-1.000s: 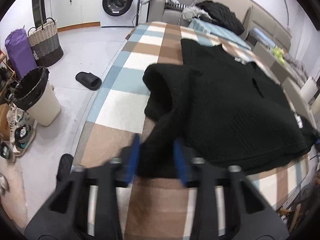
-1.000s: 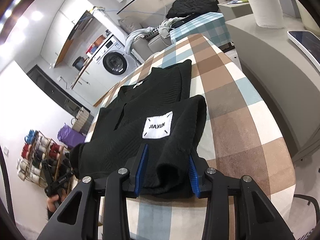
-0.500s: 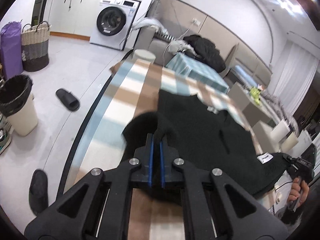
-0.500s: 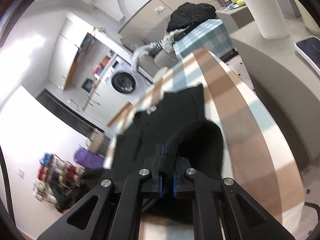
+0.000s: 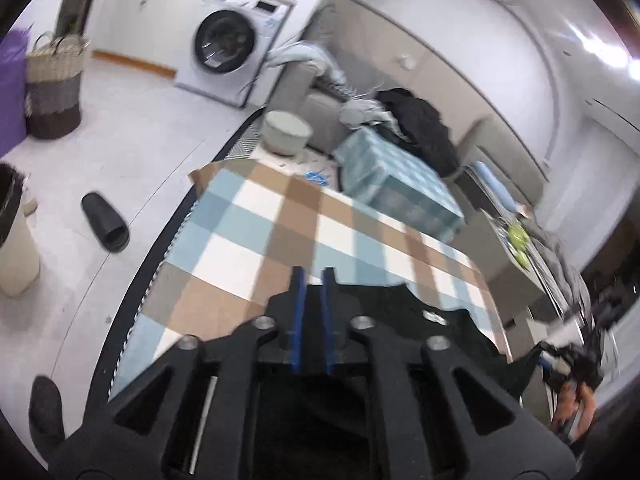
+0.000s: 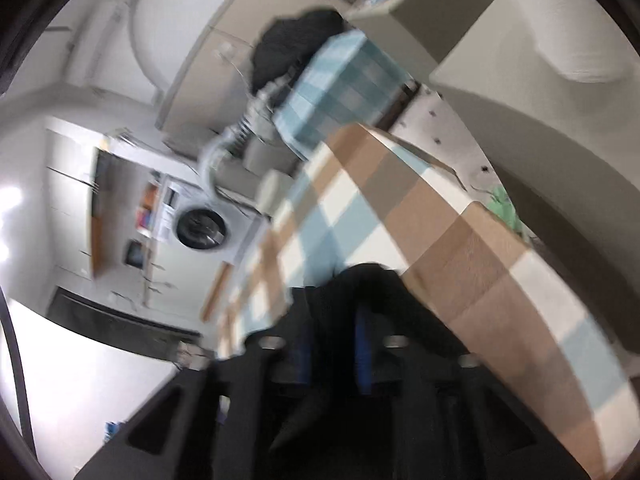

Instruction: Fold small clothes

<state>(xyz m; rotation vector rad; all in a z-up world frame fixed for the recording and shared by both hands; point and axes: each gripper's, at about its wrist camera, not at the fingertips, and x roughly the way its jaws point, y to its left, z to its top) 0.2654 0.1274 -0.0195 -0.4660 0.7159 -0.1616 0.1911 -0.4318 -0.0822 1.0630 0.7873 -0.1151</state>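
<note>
A black knit sweater lies on the checked tablecloth. My left gripper is shut on the sweater's edge, with black cloth pinched between its blue pads, and most of the sweater lies below and behind the fingers. In the right wrist view my right gripper holds a bunch of the same black sweater between its blue pads, over the checked cloth. That view is blurred and tilted. The other hand and gripper show at the far right of the left wrist view.
A washing machine, a woven basket, a bin and a black slipper are on the floor to the left. A round stool, a checked box and a sofa with dark clothes stand beyond the table's far end.
Both grippers closed on the sweater's edge a second ago and have since carried it forward along the table. Now most of the sweater lies below and behind the fingers.
</note>
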